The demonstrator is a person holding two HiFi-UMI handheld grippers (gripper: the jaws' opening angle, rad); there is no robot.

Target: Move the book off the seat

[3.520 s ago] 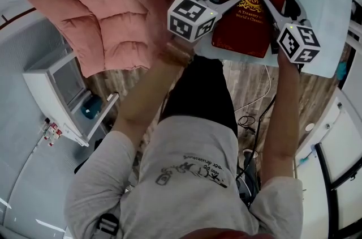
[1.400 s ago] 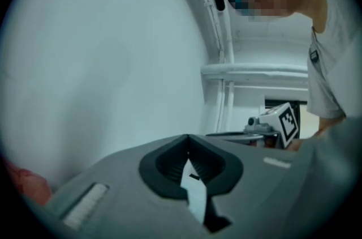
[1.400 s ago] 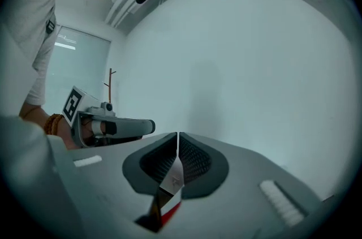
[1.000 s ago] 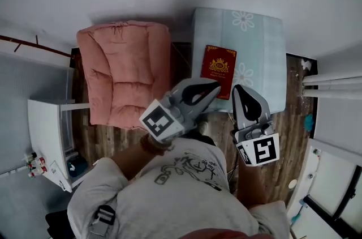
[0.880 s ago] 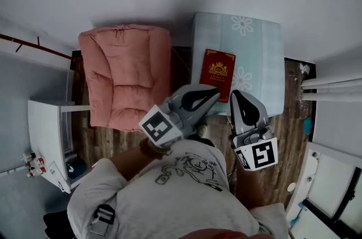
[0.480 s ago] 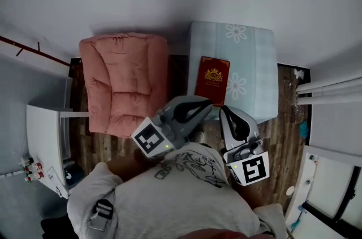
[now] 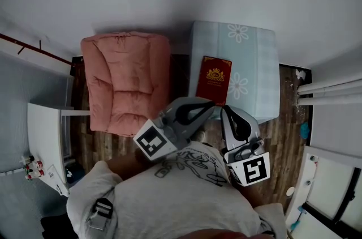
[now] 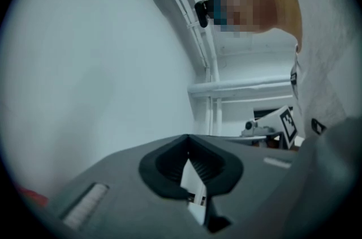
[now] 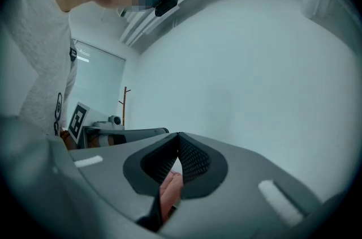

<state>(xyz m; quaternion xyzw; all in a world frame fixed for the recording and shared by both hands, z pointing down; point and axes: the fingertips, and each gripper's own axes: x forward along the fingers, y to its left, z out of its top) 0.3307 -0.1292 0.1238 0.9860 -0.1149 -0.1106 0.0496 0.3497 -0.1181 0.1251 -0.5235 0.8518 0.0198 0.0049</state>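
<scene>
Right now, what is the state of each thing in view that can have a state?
Book: closed, lying flat on the blue ottoman, cover up.
Left hand-held gripper: shut, holding nothing.
Right hand-held gripper: shut, holding nothing.

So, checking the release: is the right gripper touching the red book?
Apart: its own view shows the right gripper shut on air; the red book lies below.
</scene>
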